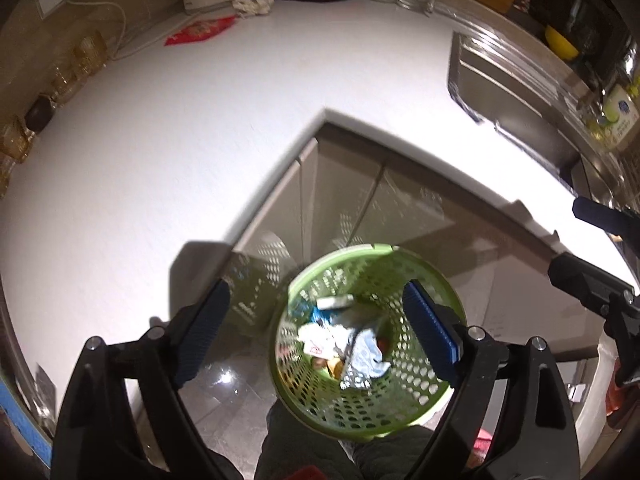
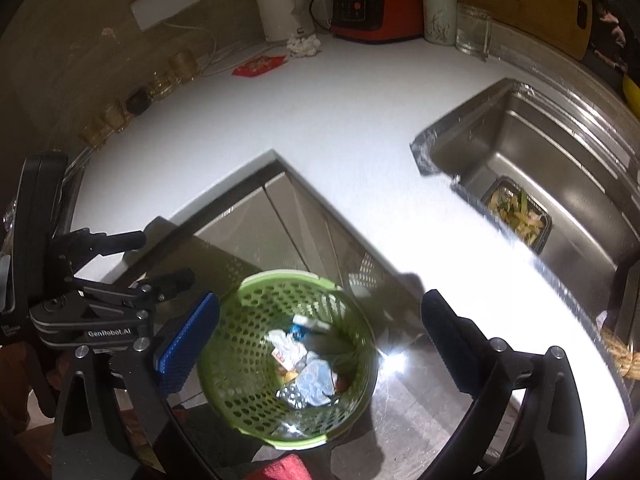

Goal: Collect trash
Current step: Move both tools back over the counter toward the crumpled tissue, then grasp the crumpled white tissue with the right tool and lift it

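At the upper left of both views a red wrapper and crumpled tissue lie on the counter; I'd fetch these next. Lower centre, the green bin holds collected trash. Left gripper and right gripper both hang over it, jaws apart and empty.

Trash in green basket blurred, cutting board cut off
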`<state>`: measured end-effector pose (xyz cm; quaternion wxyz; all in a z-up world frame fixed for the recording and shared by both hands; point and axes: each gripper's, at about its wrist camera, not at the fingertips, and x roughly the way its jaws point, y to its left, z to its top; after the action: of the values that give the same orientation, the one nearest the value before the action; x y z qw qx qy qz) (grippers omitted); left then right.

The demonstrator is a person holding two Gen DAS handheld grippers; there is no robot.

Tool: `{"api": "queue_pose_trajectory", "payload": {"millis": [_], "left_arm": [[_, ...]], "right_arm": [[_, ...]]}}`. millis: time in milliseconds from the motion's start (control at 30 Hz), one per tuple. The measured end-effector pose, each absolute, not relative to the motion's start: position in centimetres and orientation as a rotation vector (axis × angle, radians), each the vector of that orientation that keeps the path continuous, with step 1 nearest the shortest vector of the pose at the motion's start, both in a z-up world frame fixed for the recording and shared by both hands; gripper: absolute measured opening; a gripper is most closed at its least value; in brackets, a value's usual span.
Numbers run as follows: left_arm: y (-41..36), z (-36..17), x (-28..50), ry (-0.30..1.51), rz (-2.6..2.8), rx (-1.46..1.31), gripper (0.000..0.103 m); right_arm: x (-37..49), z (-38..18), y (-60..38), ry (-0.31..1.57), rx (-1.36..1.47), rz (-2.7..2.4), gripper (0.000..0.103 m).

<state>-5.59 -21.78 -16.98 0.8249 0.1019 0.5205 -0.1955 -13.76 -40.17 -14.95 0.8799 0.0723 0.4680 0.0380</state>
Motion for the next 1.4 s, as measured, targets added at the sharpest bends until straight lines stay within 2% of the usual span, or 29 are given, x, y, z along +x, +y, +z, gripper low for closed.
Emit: {"api": "queue_pose_trajectory", "payload": {"millis": [400,633,1067,1400], "left_arm": [[-19.5,-13.0,5.0,1.01,-0.362,0.17,0.094],[-18.5,-12.4,13.7,0.982,-0.326,0.108,0.095],[-16.9,-14.4,26.7,1.0,-0.218,0.003,0.095],[-15.9,-16.1,31.8,1.016,-0.18,-0.044,0.095]], "right_arm": [[-4.0,-11.4,-39.2,0.886,0.126,0.062,0.1],[4.1,-10.4,-38.3,0.854,0.122,0.049,0.1],[20.0,-12.5,-37.6,0.851,0.125,0.049,0.1],[30.5,-15.1,-36.9,0.898,0.202,0.064,0.1]]}}
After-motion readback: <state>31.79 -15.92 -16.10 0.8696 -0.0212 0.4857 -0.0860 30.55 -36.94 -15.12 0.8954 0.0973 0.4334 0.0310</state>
